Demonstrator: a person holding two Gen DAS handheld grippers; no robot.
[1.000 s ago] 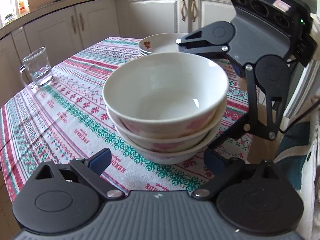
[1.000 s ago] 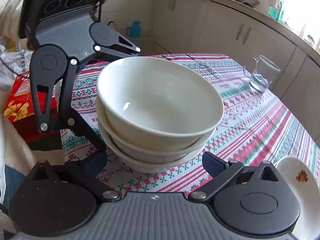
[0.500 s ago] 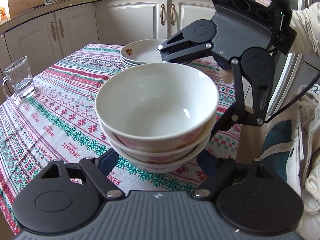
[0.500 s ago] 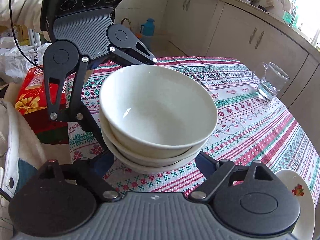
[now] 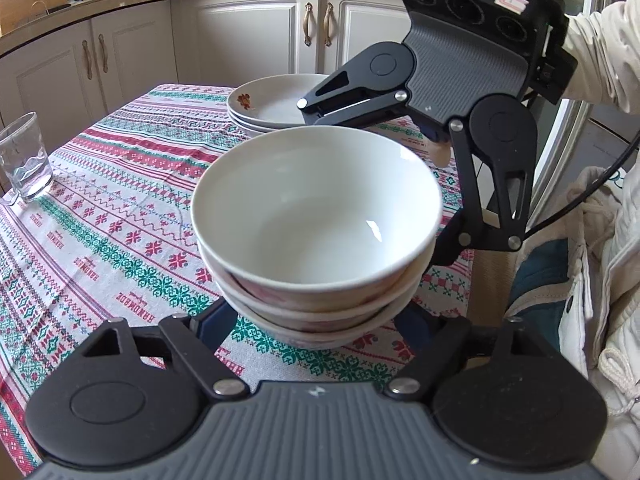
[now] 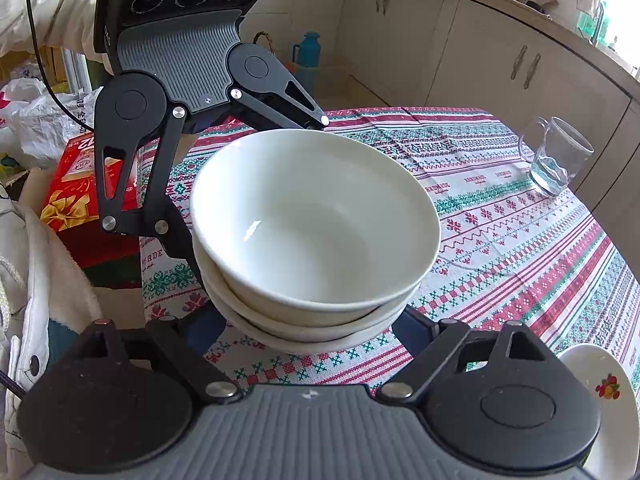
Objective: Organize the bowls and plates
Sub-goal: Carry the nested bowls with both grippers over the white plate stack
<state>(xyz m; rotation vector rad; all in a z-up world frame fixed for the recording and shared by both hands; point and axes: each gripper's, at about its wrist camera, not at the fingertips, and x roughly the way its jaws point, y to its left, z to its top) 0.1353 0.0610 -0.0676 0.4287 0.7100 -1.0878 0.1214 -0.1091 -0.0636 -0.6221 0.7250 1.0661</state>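
A stack of three white bowls is held between both grippers, a little above the patterned tablecloth. My left gripper has its fingers against the lowest bowl's sides. My right gripper does the same from the opposite side on the same stack. Each gripper shows in the other's view: the right one, the left one. A stack of white plates with a flower print sits at the table's far end, and its rim shows at the right wrist view's edge.
A glass mug with some water stands on the table's left side, also seen in the right wrist view. Kitchen cabinets line the back. A red box and plastic bags lie off the table's edge.
Both grippers have closed in on the bowl stack and lifted it; it sits higher and nearer the cameras. The plate stack and mug have shifted in view as the grippers moved.
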